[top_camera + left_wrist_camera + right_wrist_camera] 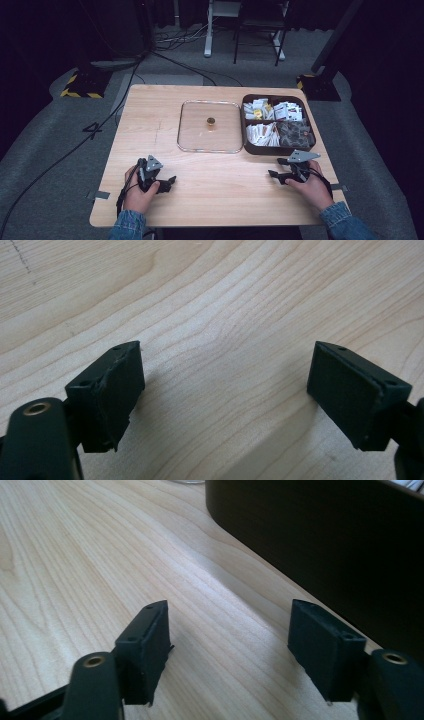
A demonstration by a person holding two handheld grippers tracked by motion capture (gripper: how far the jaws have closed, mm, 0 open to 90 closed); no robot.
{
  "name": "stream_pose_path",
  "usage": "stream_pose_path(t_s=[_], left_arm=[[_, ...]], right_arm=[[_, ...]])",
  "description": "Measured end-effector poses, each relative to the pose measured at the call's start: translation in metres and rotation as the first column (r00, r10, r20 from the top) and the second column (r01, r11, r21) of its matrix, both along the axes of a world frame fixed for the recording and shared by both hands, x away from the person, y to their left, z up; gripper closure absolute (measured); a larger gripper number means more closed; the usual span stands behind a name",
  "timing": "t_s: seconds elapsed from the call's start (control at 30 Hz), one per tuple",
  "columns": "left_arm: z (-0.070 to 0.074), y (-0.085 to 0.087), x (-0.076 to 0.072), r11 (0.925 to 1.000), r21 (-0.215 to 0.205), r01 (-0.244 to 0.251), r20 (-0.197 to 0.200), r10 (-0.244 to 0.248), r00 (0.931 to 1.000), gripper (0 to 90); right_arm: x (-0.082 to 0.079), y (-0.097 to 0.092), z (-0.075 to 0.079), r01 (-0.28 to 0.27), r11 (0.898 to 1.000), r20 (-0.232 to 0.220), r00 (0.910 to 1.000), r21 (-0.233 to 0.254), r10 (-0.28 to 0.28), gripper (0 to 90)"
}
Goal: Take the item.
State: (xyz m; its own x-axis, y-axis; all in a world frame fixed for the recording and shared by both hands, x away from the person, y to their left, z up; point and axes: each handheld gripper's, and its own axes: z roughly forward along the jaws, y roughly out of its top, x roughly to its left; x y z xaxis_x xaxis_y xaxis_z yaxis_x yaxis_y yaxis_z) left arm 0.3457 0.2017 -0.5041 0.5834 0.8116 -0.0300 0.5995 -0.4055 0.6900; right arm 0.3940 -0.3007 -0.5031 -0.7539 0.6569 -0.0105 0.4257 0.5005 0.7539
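Brown divided box [250,148] of packets sits at the tabletop's [150,115] right edge, clear lid [210,126] touching its left side. Your right gripper [276,168], near the box's front wall, gapes empty; your left gripper [167,181], near the front edge, likewise.

Wooden table [150,115] on grey floor [40,120], black cable [75,148] trailing past what seems a hazard-striped base [80,86].

The right gripper [227,650] is seen with its two black jaws held apart, and nothing is gripped between them. Bare light wooden table [90,565] is seen in the gap and beyond the left jaw. Just beyond the right jaw, the dark wall of a brown box [320,540] is seen, standing on the table.
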Motion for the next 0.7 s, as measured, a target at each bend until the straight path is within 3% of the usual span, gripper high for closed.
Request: stream_pose_path(t_s=[0.43,0.57,0.63,0.67,0.7], left_arm=[[0.000,0.005,0.002,1.0000,0.000,0.007,0.006,-0.007,1.0000,15.2],[0.000,0.011,0.008,0.9991,-0.043,-0.005,-0.009,0.005,1.0000,15.2],[0.000,0.013,0.012,0.9995,-0.031,-0.003,-0.006,0.002,1.0000,15.2],[0.000,0.014,0.014,1.0000,0.001,0.000,0.002,0.000,1.0000,15.2],[0.000,0.015,0.015,1.0000,-0.003,0.003,0.000,-0.003,1.0000,14.8]], right_arm=[[0.001,-0.002,0.000,-0.002,1.000,-0.007,1.0000,0.014,0.002,38.6],[-0.002,-0.003,0.000,0.010,1.000,-0.008,0.9999,0.022,-0.010,41.5],[-0.003,-0.004,0.000,0.016,1.000,-0.012,0.9998,0.024,-0.016,41.6],[-0.003,-0.004,0.000,0.018,0.999,-0.011,0.9998,0.027,-0.018,41.6],[-0.004,-0.005,0.000,0.023,0.999,-0.012,0.9997,0.027,-0.023,41.7]])
